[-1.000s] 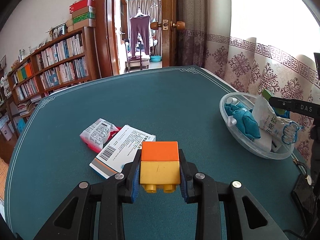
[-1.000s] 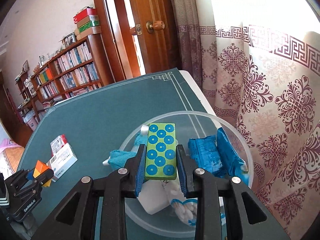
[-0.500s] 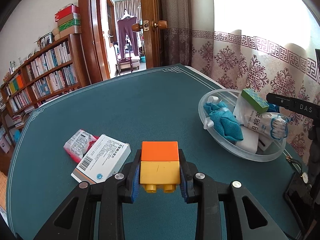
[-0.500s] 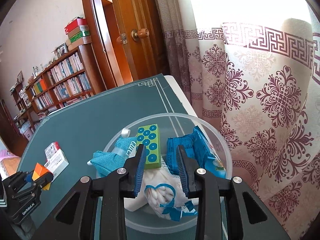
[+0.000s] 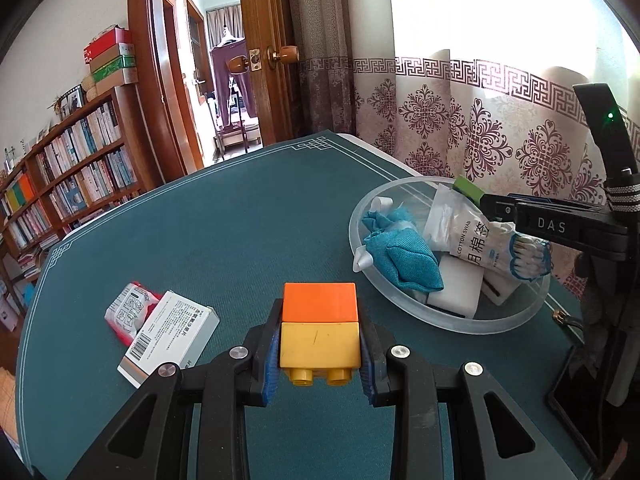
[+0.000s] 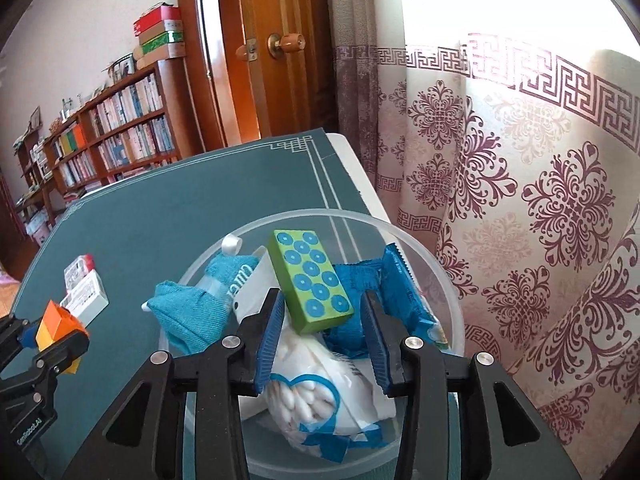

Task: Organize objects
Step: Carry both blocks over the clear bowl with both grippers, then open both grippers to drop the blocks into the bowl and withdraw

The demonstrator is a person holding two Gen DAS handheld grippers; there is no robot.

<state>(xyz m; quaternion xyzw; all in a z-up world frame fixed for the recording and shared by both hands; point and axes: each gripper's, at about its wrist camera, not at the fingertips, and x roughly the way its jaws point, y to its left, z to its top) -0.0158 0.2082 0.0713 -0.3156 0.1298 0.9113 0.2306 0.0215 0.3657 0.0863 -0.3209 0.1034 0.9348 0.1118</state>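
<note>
My left gripper point(image 5: 320, 354) is shut on an orange and yellow toy block point(image 5: 319, 330), held above the teal table left of the clear plastic bowl point(image 5: 400, 304). It also shows in the right wrist view point(image 6: 56, 330). My right gripper point(image 6: 320, 334) is open above the bowl point(image 6: 444, 280). A green block with blue dots point(image 6: 310, 280) lies loose and tilted in the bowl, on a cotton swab bag point(image 6: 316, 392), between the open jaws. A teal cloth point(image 6: 192, 312) and blue packets point(image 6: 400, 292) also lie in the bowl.
A white medicine box point(image 5: 170, 336) and a red-and-white packet point(image 5: 128, 312) lie on the table left of the block. A patterned curtain point(image 6: 520, 200) hangs close behind the bowl. A bookshelf point(image 5: 60, 176) and a wooden door point(image 5: 272, 80) stand beyond the table.
My right gripper has opened and let go of the green dotted block, which now lies tilted in the bowl. My left gripper has moved closer to the bowl with its block.
</note>
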